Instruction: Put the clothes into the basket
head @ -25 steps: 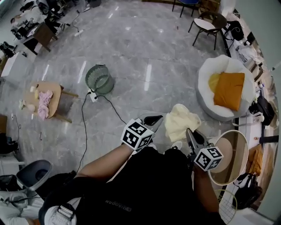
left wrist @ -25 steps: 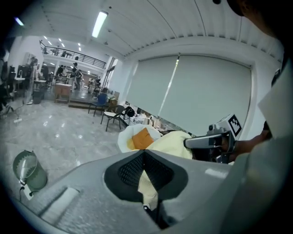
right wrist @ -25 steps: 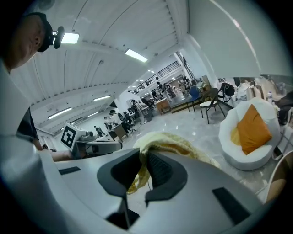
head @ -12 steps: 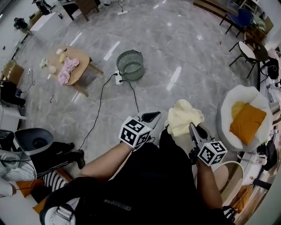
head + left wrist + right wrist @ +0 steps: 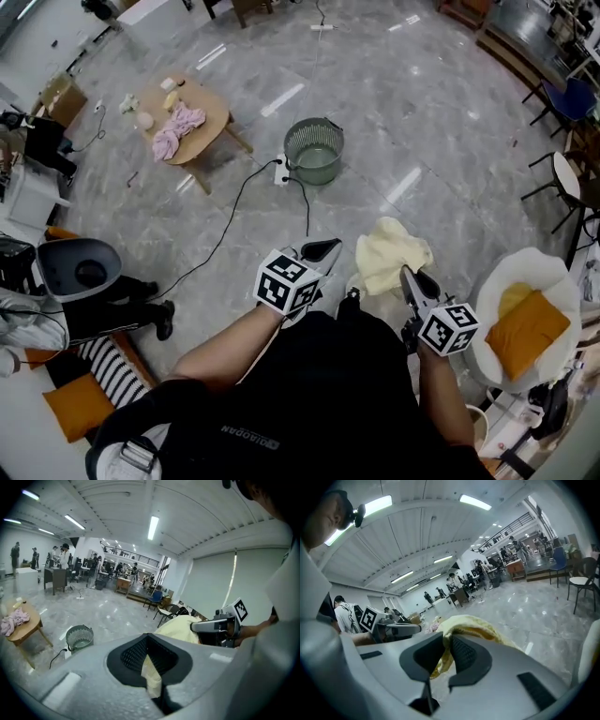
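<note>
Clamping 1 crumpled pale yellow cloth (image 5: 389, 255) tight in left gripper (image 5: 323, 249) and right gripper (image 5: 409, 275), well apart from green mesh basket (image 5: 314, 150).

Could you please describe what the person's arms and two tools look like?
The left tool and right tool each have a light grey body, black ribbed pads and a white cube printed with black square markers. The person wears a black top, and the forearms are unsleeved.
</note>
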{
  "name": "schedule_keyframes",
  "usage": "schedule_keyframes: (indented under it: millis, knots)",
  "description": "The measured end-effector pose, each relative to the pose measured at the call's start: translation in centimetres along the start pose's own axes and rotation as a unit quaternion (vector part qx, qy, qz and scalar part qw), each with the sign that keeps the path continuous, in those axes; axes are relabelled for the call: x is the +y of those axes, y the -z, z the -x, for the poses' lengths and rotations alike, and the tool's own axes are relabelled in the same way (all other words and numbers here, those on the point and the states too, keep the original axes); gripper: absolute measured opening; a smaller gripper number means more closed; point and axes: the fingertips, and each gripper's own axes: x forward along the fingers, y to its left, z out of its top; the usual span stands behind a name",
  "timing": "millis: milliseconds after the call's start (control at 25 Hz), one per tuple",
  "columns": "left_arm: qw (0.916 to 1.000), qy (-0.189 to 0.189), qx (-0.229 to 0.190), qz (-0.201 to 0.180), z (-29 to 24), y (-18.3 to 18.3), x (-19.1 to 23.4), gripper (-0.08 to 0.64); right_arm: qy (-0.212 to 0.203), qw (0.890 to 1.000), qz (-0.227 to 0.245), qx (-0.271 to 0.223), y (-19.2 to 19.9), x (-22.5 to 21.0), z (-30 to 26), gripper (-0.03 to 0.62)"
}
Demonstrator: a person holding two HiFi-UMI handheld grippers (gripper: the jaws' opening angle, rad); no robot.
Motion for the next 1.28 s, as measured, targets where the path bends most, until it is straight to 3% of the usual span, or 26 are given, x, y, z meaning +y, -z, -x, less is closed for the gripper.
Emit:
schedule_keyframes:
  millis: [440,800,1280]
  knots:
    - [0.9979,-0.062,-0.011,0.014,-6.1,-7.9,6.9,0.000,-0.061,0.996,0.044,0.044,-7.0,-6.4,-9.7,0.054]
    - [0.9942,-0.101,-0.014,0.035,-6.7,-8.7,8.9,0.000,-0.088,0.993,0.046,0.061,-8.1,-8.5,-12.6,0.054]
    - [0.9905,-0.131,-0.023,0.035,-6.0,-9.2,11.8,0.000,-0.134,0.985,0.072,0.086,-8.1,-6.3,-16.9,0.054]
